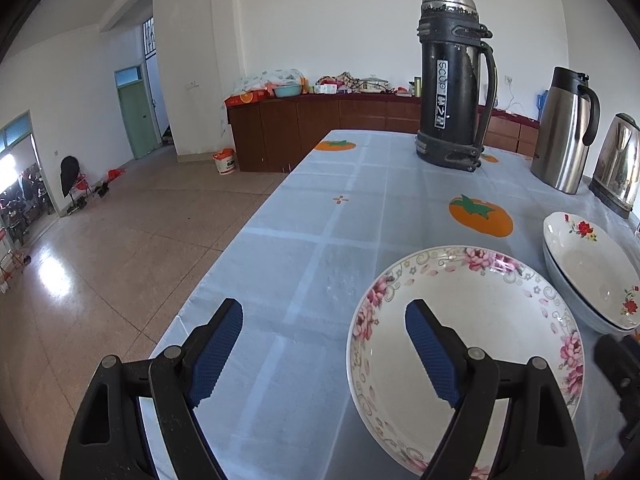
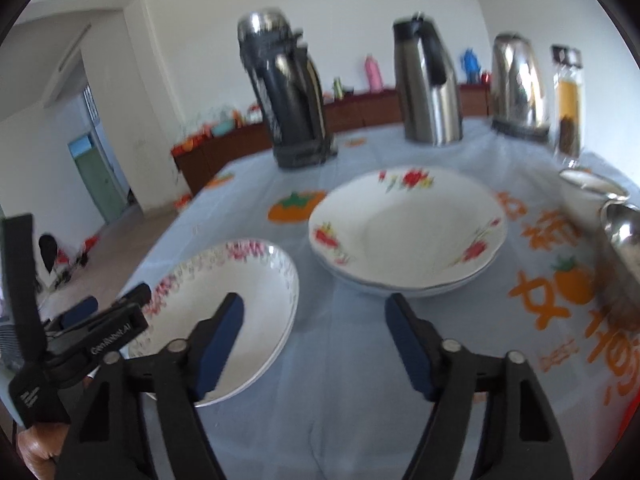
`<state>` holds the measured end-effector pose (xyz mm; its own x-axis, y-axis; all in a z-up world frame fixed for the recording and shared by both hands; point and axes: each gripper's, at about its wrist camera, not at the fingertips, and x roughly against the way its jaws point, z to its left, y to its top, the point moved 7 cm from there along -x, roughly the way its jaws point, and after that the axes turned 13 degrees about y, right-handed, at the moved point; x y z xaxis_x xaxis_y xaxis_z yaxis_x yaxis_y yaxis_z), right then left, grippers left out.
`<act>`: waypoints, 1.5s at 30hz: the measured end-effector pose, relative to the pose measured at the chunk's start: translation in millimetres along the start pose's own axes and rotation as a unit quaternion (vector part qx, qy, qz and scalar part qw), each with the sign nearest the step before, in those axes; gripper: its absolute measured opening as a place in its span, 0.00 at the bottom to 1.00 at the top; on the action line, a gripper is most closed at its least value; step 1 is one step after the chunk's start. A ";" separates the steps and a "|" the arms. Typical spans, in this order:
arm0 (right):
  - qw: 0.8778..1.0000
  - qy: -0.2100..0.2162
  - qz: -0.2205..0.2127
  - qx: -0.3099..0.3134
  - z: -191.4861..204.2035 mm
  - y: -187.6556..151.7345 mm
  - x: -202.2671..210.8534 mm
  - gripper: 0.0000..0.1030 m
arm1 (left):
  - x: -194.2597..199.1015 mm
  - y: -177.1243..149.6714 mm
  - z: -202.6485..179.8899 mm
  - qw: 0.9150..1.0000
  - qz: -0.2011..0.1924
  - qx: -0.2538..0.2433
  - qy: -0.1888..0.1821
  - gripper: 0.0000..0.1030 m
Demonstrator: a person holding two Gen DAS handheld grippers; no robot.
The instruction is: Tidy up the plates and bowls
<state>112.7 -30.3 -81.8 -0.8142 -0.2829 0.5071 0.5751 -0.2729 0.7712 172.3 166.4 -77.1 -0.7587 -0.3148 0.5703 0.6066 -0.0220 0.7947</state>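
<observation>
Left gripper (image 1: 324,320) hangs over the near table edge, jaws spread wide and holding nothing, its right finger above the pink-flowered plate (image 1: 464,344). At two o'clock from that plate sits the stack of red-flowered plates (image 1: 592,272), just beside it. The right gripper (image 2: 314,314) is equally wide open and empty, over bare tablecloth (image 2: 344,380) between the two. The cloth is pale blue with orange persimmons. At twelve o'clock stand a black thermos (image 1: 452,80), a steel carafe (image 1: 566,128) and a kettle (image 1: 618,160). Beyond: tiled floor (image 1: 132,248), brown cabinets (image 1: 320,124), green door (image 1: 138,120).
</observation>
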 end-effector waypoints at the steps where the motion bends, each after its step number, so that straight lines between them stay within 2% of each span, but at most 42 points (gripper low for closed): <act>1: 1.000 0.003 0.006 -0.006 -0.6 -1.8 -2.9 0.59 | -1.4 0.0 -0.8 1.000 0.002 0.000 0.000 0.83; 6: 0.999 0.018 0.026 -0.033 -4.9 -5.1 -15.6 0.59 | -6.5 -2.3 -3.8 1.000 0.016 -0.005 -0.006 0.83; 8: 0.998 0.024 0.036 -0.042 -6.4 -6.3 -22.0 0.54 | -7.4 -3.8 -4.4 1.000 0.022 -0.006 -0.010 0.83; 12: 0.996 0.039 0.064 -0.049 -3.2 -10.4 -36.0 0.35 | -9.5 -5.9 -7.6 0.999 0.032 -0.010 -0.021 0.83; 15: 0.995 0.043 0.075 -0.051 -2.7 -12.8 -41.4 0.30 | -11.1 -8.3 -12.3 0.999 0.040 -0.020 -0.025 0.83; 18: 0.994 0.044 0.079 -0.056 -4.3 -14.3 -43.2 0.30 | -11.0 -10.0 -16.4 0.998 0.045 -0.028 -0.028 0.80; 22: 0.994 0.043 0.084 -0.046 -0.4 -15.4 -45.2 0.29 | -16.2 -14.2 -21.0 0.996 0.064 -0.035 -0.041 0.63; 25: 0.994 0.045 0.090 -0.039 2.9 -17.1 -46.8 0.25 | -18.5 -15.4 -20.1 0.996 0.072 -0.029 -0.047 0.62; 29: 0.994 0.044 0.094 -0.033 5.5 -17.7 -48.3 0.24 | -16.0 -16.2 -26.1 0.995 0.070 -0.042 -0.049 0.59; 33: 0.994 0.042 0.097 -0.028 6.4 -18.1 -49.4 0.22 | -18.0 -19.2 -29.7 0.994 0.079 -0.048 -0.058 0.44; 35: 0.994 0.043 0.097 -0.029 6.8 -18.2 -49.5 0.22 | -19.2 -19.9 -29.9 0.992 0.088 -0.034 -0.083 0.37; 45: 0.994 0.048 0.096 -0.032 5.2 -17.7 -50.9 0.22 | -21.1 -20.4 -29.9 0.990 0.097 -0.017 -0.098 0.37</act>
<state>143.5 -6.3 -119.3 -0.6791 -0.4203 0.6018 0.7260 -0.2629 0.6355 183.0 145.2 -111.5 -0.6566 -0.1252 0.7437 0.7505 -0.0116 0.6607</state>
